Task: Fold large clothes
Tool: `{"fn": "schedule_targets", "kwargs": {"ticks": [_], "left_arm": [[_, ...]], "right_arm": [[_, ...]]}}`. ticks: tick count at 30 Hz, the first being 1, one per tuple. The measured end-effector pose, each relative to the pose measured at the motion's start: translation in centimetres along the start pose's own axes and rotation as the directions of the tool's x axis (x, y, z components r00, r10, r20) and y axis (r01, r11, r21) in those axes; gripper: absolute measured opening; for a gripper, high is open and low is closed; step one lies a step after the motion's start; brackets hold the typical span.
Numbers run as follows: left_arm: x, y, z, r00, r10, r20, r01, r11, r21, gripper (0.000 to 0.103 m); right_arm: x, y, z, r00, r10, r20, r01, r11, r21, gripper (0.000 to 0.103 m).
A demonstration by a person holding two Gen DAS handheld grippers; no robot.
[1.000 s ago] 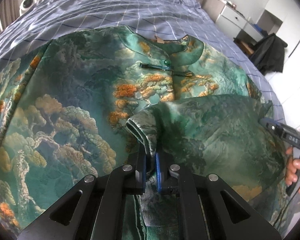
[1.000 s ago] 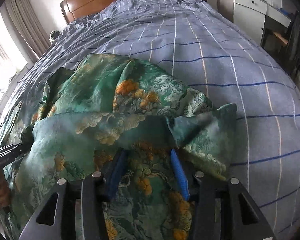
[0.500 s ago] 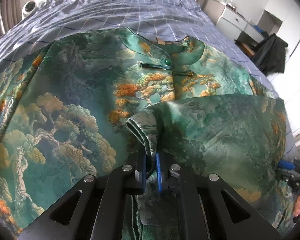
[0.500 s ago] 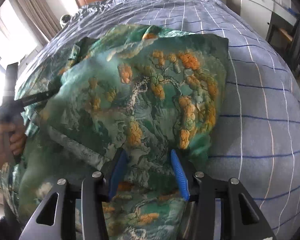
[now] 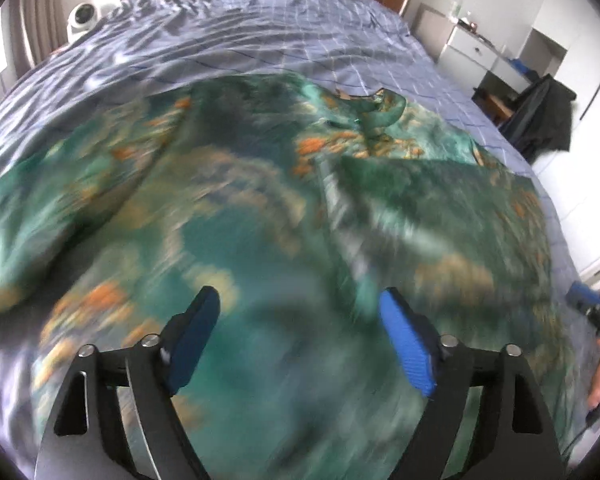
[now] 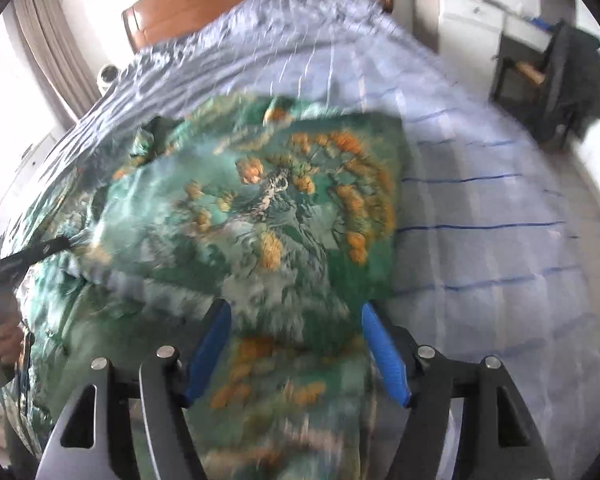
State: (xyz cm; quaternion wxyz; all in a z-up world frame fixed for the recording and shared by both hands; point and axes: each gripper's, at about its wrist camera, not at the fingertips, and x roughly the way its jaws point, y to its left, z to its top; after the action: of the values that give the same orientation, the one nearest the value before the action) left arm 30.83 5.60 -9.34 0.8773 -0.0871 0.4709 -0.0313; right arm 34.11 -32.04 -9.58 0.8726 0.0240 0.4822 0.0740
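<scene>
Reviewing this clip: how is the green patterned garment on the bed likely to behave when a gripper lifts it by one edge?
The green garment looks floppy: its folded-over panel drapes and creases on the bedspread, so a lifted edge would probably sag. Its sheen suggests smooth, possibly slippery fabric that could slide over itself. Both the left gripper and right gripper are open, with nothing pinched.

No legible text, label, brand, number or sign appears in either wrist view. Motion blur smears most surfaces, and the patterned green garment (image 5: 260,208) carries only a landscape print of trees and foliage, with no lettering that can be read.
</scene>
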Motion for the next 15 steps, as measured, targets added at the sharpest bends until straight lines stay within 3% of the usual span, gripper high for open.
{"fn": "schedule_targets", "kwargs": {"ticks": [7, 15], "left_arm": [[-5.8, 5.7, -6.1, 0.988, 0.153, 0.025, -0.153, 0.988, 0.001, 0.092], [-9.3, 9.4, -9.6, 0.964, 0.259, 0.053, -0.260, 0.966, -0.002, 0.094]], "right_arm": [[-6.3, 5.5, -5.7, 0.993, -0.035, 0.116, 0.043, 0.997, -0.064, 0.070], [-8.2, 14.6, -12.9, 0.990, 0.060, 0.124, -0.047, 0.993, -0.105, 0.070]]}}
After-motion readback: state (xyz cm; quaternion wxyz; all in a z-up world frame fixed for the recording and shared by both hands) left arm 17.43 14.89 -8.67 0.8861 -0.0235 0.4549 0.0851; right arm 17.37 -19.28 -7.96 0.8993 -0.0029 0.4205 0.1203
